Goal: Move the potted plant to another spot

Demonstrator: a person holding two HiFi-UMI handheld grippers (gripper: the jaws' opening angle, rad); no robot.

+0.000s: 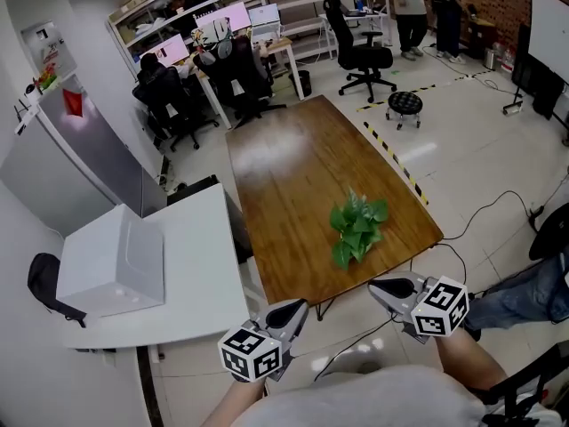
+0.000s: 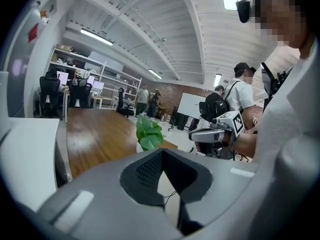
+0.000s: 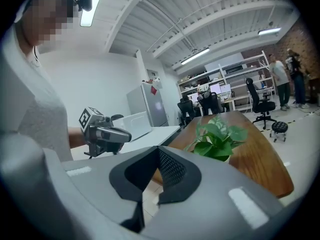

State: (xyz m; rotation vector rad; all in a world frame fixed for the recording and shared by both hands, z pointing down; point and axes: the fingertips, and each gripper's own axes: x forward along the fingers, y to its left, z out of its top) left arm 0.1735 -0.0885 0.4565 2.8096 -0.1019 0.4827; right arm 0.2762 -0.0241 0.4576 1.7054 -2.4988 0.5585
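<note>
**Left tongs** (image 1: 298, 308) and **right tongs** (image 1: 384, 289), nearest the viewer, are held off the near edge of the wooden surface (image 1: 293, 163) and above the floor. The left pair is at its near left corner and the right pair farther along the same edge. Each gripper view shows the two pads of its own tongs, left (image 2: 165, 171) and right (image 3: 157, 170), closed together with nothing between them. Both pairs are therefore empty.

**Potted plant** (image 1: 358, 227), the task's thing, stands upright on the wooden surface, close to its near right corner. Its leaves hide most of the pot. It lies beyond both tongs and untouched. The right pair is the nearer and the left pair is well apart from it. Both point toward the plant (image 2: 149, 133) (image 3: 217, 136).

**Reading:** the low, slightly downward carriage probably serves an approach on the pot from either side. The closed pads would have to part before any hold is taken.
</note>
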